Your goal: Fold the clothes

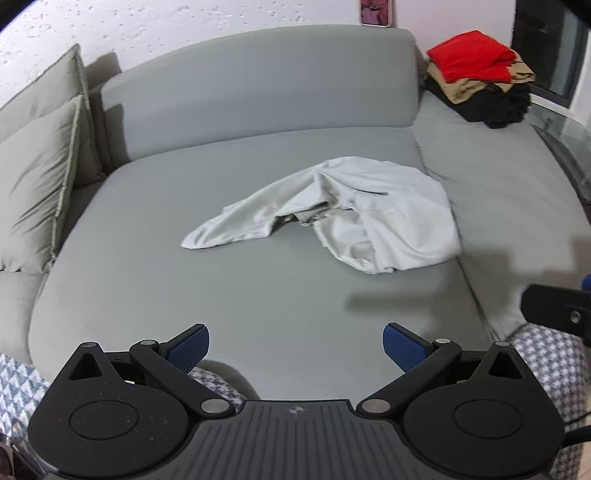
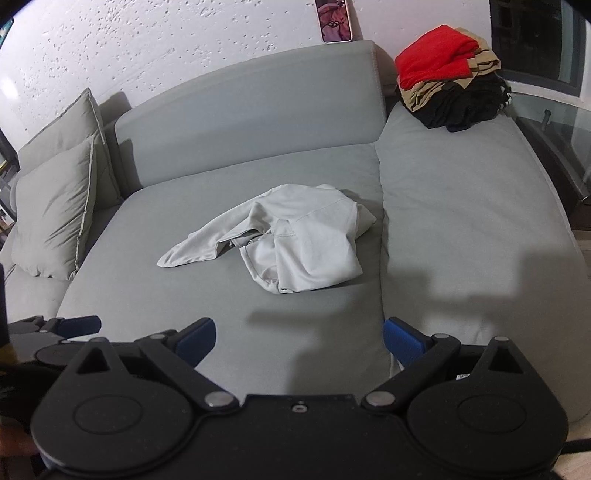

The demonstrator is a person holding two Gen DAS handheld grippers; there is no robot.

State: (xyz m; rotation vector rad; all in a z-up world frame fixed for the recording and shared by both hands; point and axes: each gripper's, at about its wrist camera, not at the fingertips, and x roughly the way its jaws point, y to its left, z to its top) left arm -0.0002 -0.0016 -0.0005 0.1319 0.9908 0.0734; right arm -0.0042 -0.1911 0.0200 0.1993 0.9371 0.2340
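Note:
A crumpled pale grey garment lies bunched in the middle of the grey sofa seat, one sleeve trailing toward the left. My left gripper hovers over the seat's front edge, well short of the garment, open with nothing between its blue pads. My right gripper is likewise open and empty, held near the front edge by the seam between cushions. Part of the right gripper shows at the right edge of the left wrist view, and the left gripper shows at the left of the right wrist view.
A stack of folded clothes, red on top of tan and black, sits on the back right of the chaise. Two grey cushions lean at the left. A phone rests on the backrest. A glass table stands at the right.

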